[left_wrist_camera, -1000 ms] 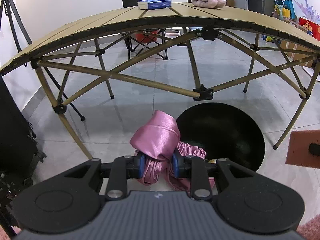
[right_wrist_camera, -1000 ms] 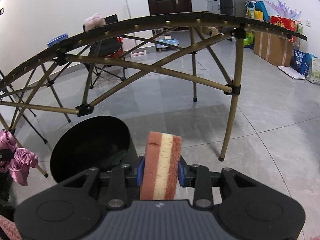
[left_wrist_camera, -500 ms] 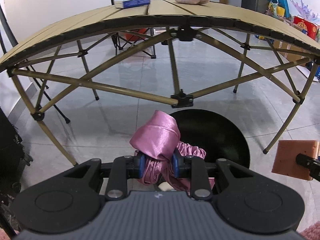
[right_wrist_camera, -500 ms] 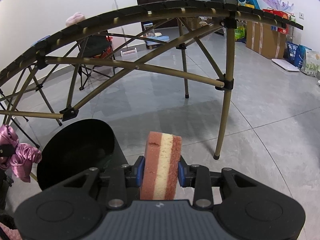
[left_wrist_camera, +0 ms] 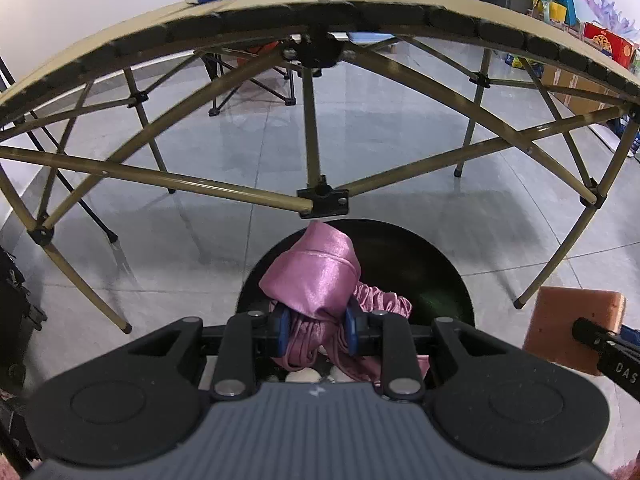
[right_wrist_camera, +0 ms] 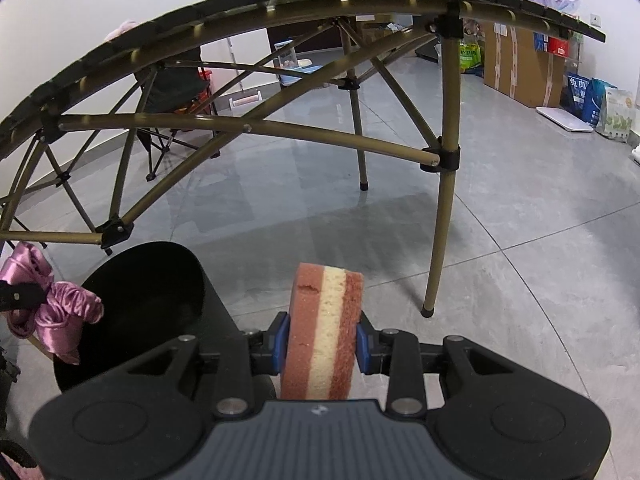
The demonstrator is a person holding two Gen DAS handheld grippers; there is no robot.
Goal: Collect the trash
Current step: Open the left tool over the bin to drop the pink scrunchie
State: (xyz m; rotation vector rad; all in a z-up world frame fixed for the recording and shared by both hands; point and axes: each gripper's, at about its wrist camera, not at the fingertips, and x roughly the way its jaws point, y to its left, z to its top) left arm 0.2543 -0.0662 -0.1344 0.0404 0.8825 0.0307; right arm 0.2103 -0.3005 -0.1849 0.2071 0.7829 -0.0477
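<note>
left gripper (left_wrist_camera: pixel 317 329) clamping pink satin cloth (left_wrist_camera: pixel 316 280) over black bin (left_wrist_camera: pixel 440 276) | right gripper (right_wrist_camera: pixel 322 344) pinching sponge (right_wrist_camera: pixel 322 328) beside bin | centring each over the mouth before releasing

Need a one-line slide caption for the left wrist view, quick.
Left tongs shut on a pink satin scrunchie, poised above the open black bin beside the folding table.

In the left wrist view the black bin (left_wrist_camera: pixel 432 276) opens wide at lower centre, its mouth unblocked; the folding table (left_wrist_camera: pixel 360 4) crossbars and hub (left_wrist_camera: pixel 323 200) hang just above its far rim. Grey floor (right_wrist_camera: pixel 520 248) lies open at right, past 1 table leg (right_wrist_camera: pixel 440 240).
</note>
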